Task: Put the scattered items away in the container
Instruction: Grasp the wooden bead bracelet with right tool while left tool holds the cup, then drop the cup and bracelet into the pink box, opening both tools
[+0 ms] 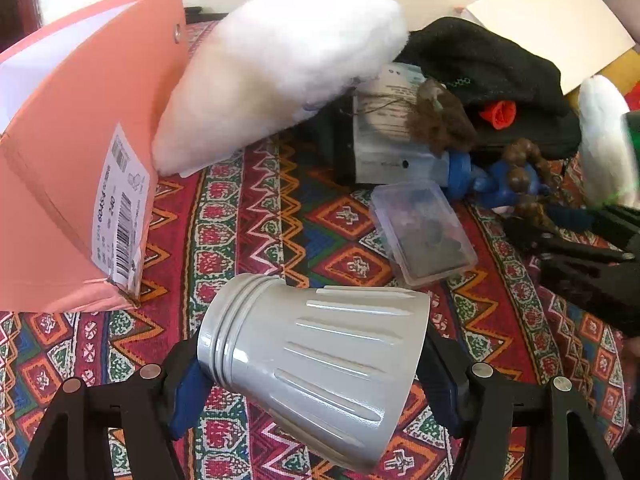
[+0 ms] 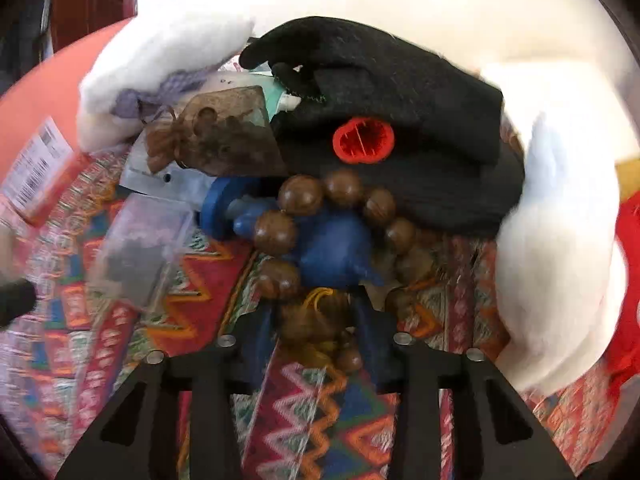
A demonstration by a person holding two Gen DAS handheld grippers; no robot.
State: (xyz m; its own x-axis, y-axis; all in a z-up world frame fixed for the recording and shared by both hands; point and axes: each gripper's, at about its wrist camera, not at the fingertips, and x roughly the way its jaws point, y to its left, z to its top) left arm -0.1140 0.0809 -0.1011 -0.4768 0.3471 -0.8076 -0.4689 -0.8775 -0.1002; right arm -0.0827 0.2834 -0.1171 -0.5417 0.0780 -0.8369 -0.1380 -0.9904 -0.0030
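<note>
L gripper is clamping a grey cup sideways above the patterned cloth. R gripper is pinching a wooden bead bracelet lying over a blue toy. Orange box is standing far left.

A cloth woven in red, blue, green and orange zigzag bands covers the whole surface. On it lie a clear plastic box near the middle, a white fluffy pad and a black knitted glove toward the far edge, and a blue figure ringed by a wooden bead bracelet. An orange box stands at the left edge.
</note>
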